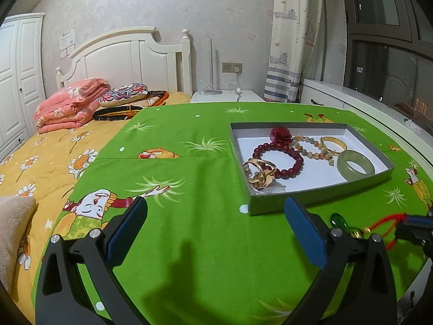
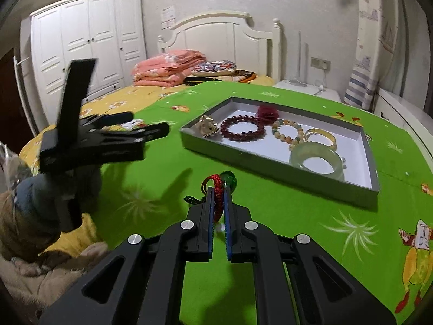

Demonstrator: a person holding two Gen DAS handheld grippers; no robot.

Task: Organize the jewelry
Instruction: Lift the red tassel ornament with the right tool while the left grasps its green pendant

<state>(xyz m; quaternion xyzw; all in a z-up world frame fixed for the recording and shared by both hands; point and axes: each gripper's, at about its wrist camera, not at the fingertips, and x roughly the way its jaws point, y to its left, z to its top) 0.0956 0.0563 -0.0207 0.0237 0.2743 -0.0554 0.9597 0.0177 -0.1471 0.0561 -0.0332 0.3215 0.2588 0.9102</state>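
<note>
Your green cartoon-print sheet (image 2: 270,216) covers the bed. On it the grey tray (image 1: 273,203) holds a jade bangle (image 2: 316,159), dark red bead bracelet (image 2: 242,127) and gold pieces too tangled to name. Your left gripper (image 1: 216,233) gapes wide, holding nothing. Your right gripper (image 2: 217,203) pinches a red cord charm (image 2: 216,189) near the tray; its green bead (image 2: 228,177) peeks out, its lower end hidden.

Bedroom, pale speckled wall (image 1: 121,8). White headboard (image 1: 130,54) as landmark: white wardrobe (image 2: 86,40) to its left, white nightstand (image 1: 227,96) and sailboat curtain (image 1: 295,38) to its right, dark window (image 1: 389,40) beyond.
</note>
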